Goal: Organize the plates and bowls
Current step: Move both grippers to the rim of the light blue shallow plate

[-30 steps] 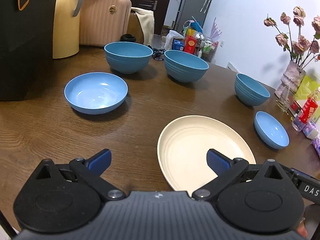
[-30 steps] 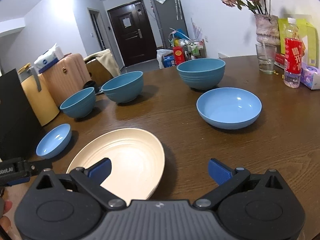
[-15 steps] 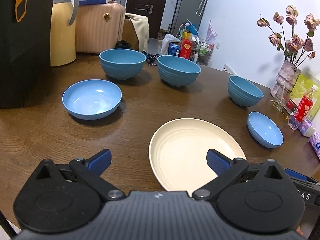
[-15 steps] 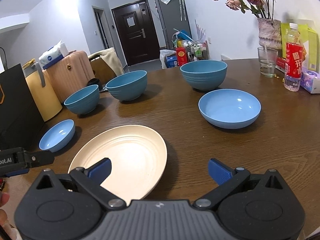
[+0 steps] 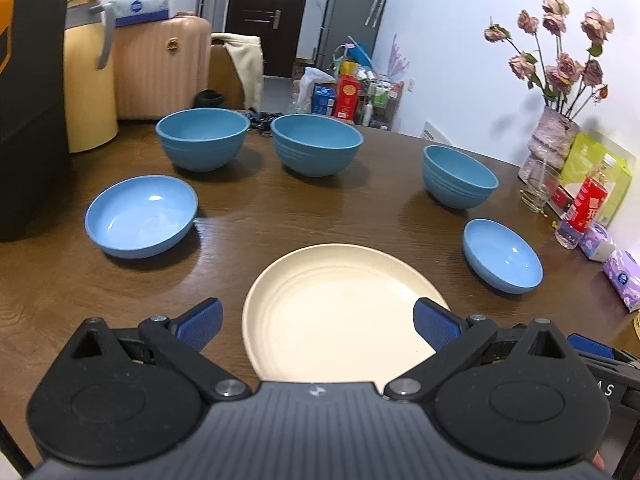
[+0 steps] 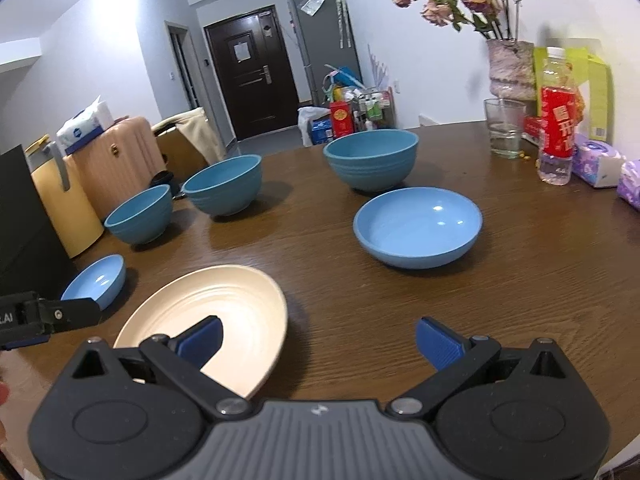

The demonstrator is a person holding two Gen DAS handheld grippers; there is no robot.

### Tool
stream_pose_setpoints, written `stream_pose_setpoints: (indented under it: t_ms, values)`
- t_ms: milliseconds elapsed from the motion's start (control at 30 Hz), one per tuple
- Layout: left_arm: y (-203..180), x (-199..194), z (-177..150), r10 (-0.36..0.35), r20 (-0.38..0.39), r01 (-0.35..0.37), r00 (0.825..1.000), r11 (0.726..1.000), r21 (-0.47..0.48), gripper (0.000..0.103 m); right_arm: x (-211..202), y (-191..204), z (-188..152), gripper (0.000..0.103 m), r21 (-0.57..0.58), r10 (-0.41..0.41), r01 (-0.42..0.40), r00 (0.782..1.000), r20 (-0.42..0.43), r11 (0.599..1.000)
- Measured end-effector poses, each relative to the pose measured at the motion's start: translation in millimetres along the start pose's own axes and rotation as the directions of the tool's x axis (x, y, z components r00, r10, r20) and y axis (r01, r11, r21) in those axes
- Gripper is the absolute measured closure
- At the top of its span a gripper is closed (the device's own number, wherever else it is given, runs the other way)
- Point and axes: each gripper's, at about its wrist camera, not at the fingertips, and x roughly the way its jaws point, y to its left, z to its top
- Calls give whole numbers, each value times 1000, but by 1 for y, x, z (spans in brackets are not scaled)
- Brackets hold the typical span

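Observation:
A cream plate [image 5: 340, 308] lies on the brown table near its front edge, with my open left gripper [image 5: 318, 320] just above its near rim and nothing held. Around the plate in the left wrist view stand a wide shallow blue bowl [image 5: 140, 216], two deep blue bowls [image 5: 202, 144] [image 5: 316, 144], a smaller deep bowl [image 5: 460, 176] and a small shallow bowl [image 5: 502, 256]. My right gripper [image 6: 318, 340] is open and empty. Its left finger hangs over the cream plate [image 6: 208, 312], and a wide shallow bowl [image 6: 418, 226] sits ahead of it.
A black bag [image 5: 28, 120], a yellow jug [image 5: 88, 80] and a pink suitcase [image 5: 160, 68] stand at the back left. On the right are a vase of flowers [image 5: 552, 140], a glass [image 5: 538, 188], a red-labelled bottle [image 5: 580, 212] and tissue packs [image 5: 624, 276].
Both views have shifted a little: the plate now sits more central between the left fingers. Neither gripper has changed its opening and no dish has moved on the table.

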Motion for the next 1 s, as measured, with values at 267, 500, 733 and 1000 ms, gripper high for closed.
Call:
stream_pose_setpoints:
  t_ms: [267,500,733,1000]
  values:
    - [-29,12,13,-18,-29,19,999,999,36,0,6,-35,20,0,20,-57,57,998,1,998]
    - [-64,27,23,-27,-52,31,998,996,87,0,14,-65,39,0,24,-99,99,995,7,995]
    - [-97,53,38,-36,-105,46,994,994,96,0,28,-96,60,0,31,-103,103,995,12,994]
    - [-130,85,58,-33,-157,48,987,994,94,0,57,-123,86,0,60,-97,99,995,-25,993]
